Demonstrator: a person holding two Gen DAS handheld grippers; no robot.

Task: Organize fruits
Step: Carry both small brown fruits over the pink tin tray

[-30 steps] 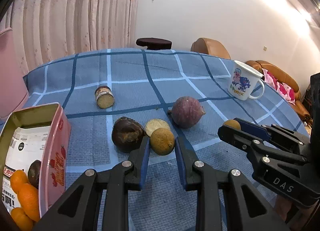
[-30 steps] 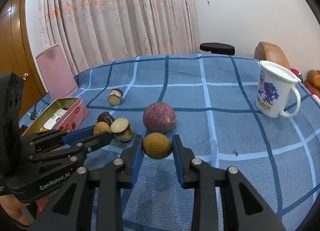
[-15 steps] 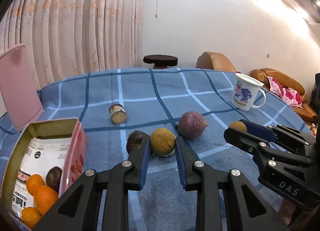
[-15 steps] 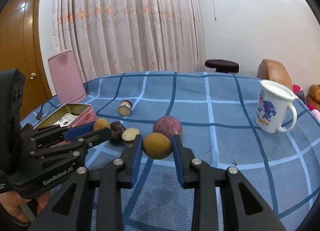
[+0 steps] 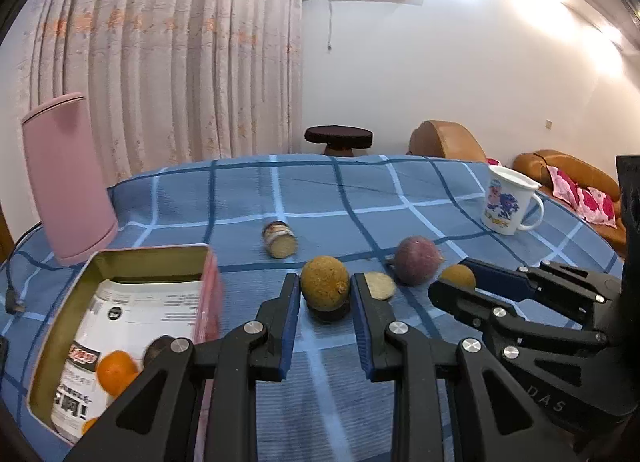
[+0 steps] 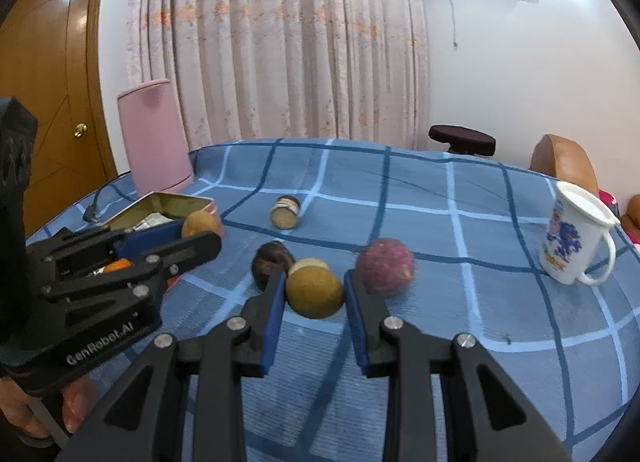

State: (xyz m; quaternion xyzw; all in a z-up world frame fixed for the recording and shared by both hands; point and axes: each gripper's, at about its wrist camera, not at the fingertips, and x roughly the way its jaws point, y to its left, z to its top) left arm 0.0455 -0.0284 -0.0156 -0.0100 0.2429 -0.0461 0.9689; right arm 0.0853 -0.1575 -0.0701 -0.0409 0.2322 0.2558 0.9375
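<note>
My left gripper (image 5: 325,294) is shut on a brown round fruit (image 5: 325,288) and holds it above the cloth, next to the pink tin (image 5: 210,286); it also shows in the right wrist view (image 6: 200,223). My right gripper (image 6: 314,298) is shut on a second brown round fruit (image 6: 314,292), also lifted; it shows in the left wrist view (image 5: 458,277). The tin holds oranges (image 5: 116,370) and a dark fruit (image 5: 158,348). A purple fruit (image 6: 385,266), a dark fruit (image 6: 272,260) and a cut pale piece (image 6: 309,263) lie on the cloth.
A small jar (image 6: 285,211) lies on its side farther back. A white printed mug (image 6: 572,240) stands at the right. A pink lid (image 6: 154,137) stands upright behind the tin. A cable (image 5: 14,294) lies at the left table edge.
Both grippers have risen with their fruits. The left one has carried its fruit leftward, closer to the tin.
</note>
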